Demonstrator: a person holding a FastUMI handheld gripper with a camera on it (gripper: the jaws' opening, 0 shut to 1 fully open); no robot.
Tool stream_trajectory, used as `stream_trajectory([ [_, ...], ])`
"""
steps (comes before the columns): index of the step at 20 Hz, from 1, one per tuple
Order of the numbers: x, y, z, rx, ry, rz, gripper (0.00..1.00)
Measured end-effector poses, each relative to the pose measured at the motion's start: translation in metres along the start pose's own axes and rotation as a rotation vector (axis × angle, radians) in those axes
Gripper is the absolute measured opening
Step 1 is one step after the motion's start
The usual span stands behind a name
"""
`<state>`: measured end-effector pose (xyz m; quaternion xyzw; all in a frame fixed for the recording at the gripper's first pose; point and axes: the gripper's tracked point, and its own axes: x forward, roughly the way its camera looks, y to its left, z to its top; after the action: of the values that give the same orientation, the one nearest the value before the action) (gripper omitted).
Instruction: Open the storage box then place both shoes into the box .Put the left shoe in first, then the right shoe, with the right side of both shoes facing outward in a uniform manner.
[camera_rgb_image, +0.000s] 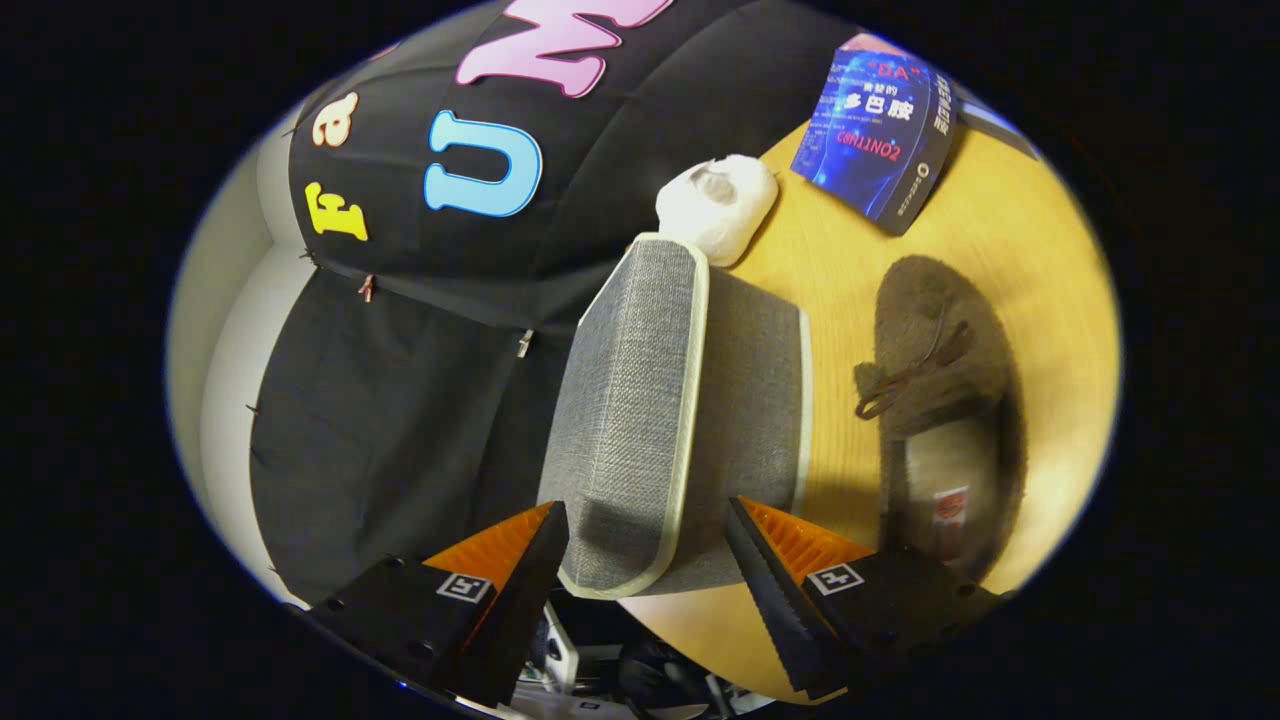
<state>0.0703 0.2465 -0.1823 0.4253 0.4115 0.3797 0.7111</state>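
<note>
Wooden tabletop (1010, 230) is carrying everything we are seeing, with black cloth behind. We are holding our tool (647, 545) wide, its 2 fingers flanking the near corner of the grey storage box (660, 400); contact is hard to judge. Beside the box 1 brown shoe (940, 410) is lying, a white shoe (718, 205) is peeking beyond it, and a blue booklet (875, 125) is sitting farther off.
</note>
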Motion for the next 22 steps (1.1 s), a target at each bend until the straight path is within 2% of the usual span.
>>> stream_trajectory([
  [2, 0.006, 0.003, -0.004, 0.063, 0.029, 0.037, 0.98],
  [6, 0.012, 0.009, -0.003, 0.268, 0.041, 0.125, 0.97],
  [10, 0.009, 0.017, -0.007, 0.297, 0.060, 0.143, 0.95],
  [11, 0.007, 0.015, -0.008, 0.294, 0.061, 0.136, 0.92],
  [12, 0.007, 0.017, -0.009, 0.298, 0.065, 0.139, 0.83],
  [15, 0.004, 0.021, -0.009, 0.316, 0.070, 0.134, 0.83],
  [16, 0.002, 0.022, -0.010, 0.316, 0.079, 0.135, 0.68],
  [19, -0.004, 0.041, -0.015, 0.321, 0.111, 0.182, 0.68],
  [22, -0.003, 0.054, -0.015, 0.299, 0.103, 0.186, 0.48],
])
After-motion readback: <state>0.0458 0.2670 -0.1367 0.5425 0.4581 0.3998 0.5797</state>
